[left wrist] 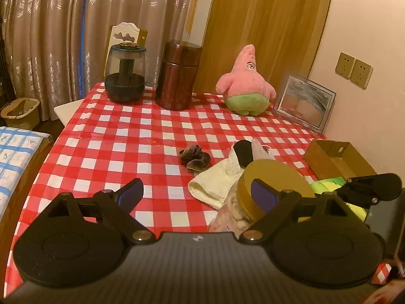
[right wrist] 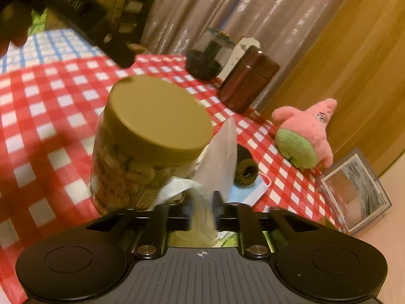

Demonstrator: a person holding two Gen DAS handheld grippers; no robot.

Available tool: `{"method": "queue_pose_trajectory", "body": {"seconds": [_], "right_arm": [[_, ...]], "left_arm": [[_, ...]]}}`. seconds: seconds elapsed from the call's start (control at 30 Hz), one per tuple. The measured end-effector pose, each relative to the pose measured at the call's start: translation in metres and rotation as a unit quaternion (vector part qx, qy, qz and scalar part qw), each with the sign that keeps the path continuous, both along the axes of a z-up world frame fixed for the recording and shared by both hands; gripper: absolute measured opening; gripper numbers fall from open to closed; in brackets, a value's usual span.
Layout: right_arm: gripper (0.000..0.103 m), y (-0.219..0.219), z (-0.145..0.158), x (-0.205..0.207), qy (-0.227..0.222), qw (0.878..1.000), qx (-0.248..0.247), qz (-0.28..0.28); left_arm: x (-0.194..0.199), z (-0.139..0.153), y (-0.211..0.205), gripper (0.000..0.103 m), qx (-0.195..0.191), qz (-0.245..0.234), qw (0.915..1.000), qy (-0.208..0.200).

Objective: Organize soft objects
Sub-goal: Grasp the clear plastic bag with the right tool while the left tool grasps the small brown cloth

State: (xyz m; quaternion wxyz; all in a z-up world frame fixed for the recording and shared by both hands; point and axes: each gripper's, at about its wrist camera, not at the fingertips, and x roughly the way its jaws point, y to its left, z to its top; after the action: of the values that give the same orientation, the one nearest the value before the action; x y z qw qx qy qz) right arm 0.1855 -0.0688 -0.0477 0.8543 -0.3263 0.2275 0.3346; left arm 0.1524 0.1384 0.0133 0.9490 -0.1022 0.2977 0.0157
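A pink and green plush star [left wrist: 246, 86] sits at the table's far side, also in the right wrist view [right wrist: 306, 136]. A cream towel [left wrist: 217, 179], a black and white sock [left wrist: 246, 152] and a dark scrunchie [left wrist: 193, 158] lie mid-table. My left gripper [left wrist: 200, 195] is open and empty above the cloth, beside a gold-lidded jar [left wrist: 273, 190]. My right gripper [right wrist: 202, 210] is shut on a thin white cloth [right wrist: 220, 162] next to the jar [right wrist: 152, 136]. A dark scrunchie [right wrist: 246, 172] lies beyond it. The right gripper shows in the left view [left wrist: 372, 187].
A red checked tablecloth [left wrist: 121, 136] covers the table. A dark glass humidifier [left wrist: 125, 73] and a brown canister [left wrist: 177, 74] stand at the back. A picture frame [left wrist: 303, 101] leans on the wall. An open cardboard box [left wrist: 336, 157] sits at right. A bed [left wrist: 15, 157] is at left.
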Motion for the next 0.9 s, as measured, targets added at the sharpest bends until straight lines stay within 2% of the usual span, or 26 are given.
{"method": "queue_pose_trajectory", "body": {"seconds": [0.07, 0.27, 0.4, 0.53, 0.63, 0.83, 0.9], "right_arm": [[0.006, -0.007, 0.007, 0.001, -0.002, 1.000, 0.018, -0.017], [0.004, -0.035, 0.031, 0.015, -0.013, 0.992, 0.082, -0.092], [0.004, -0.043, 0.042, 0.024, -0.018, 0.986, 0.111, -0.124], [0.004, -0.046, 0.050, 0.026, -0.026, 0.983, 0.126, -0.133], [0.004, -0.046, 0.050, 0.034, -0.014, 0.982, 0.132, -0.137], [0.004, -0.047, 0.049, 0.054, 0.010, 0.979, 0.143, -0.147], [0.004, -0.048, 0.047, 0.063, 0.022, 0.977, 0.146, -0.151]], "left_arm": [[0.000, 0.001, 0.002, 0.091, -0.007, 0.003, 1.0000, -0.002], [0.000, 0.005, 0.011, 0.091, -0.006, 0.009, 0.9999, -0.007], [0.008, 0.005, 0.026, 0.091, -0.020, 0.009, 0.9998, 0.003], [0.025, 0.010, 0.036, 0.091, 0.006, -0.008, 0.9999, 0.013], [0.044, 0.008, 0.045, 0.091, 0.019, -0.026, 0.9993, 0.022], [0.089, -0.016, 0.050, 0.085, 0.030, -0.069, 0.9949, 0.067], [0.102, -0.024, 0.050, 0.082, 0.035, -0.082, 0.9935, 0.071]]}}
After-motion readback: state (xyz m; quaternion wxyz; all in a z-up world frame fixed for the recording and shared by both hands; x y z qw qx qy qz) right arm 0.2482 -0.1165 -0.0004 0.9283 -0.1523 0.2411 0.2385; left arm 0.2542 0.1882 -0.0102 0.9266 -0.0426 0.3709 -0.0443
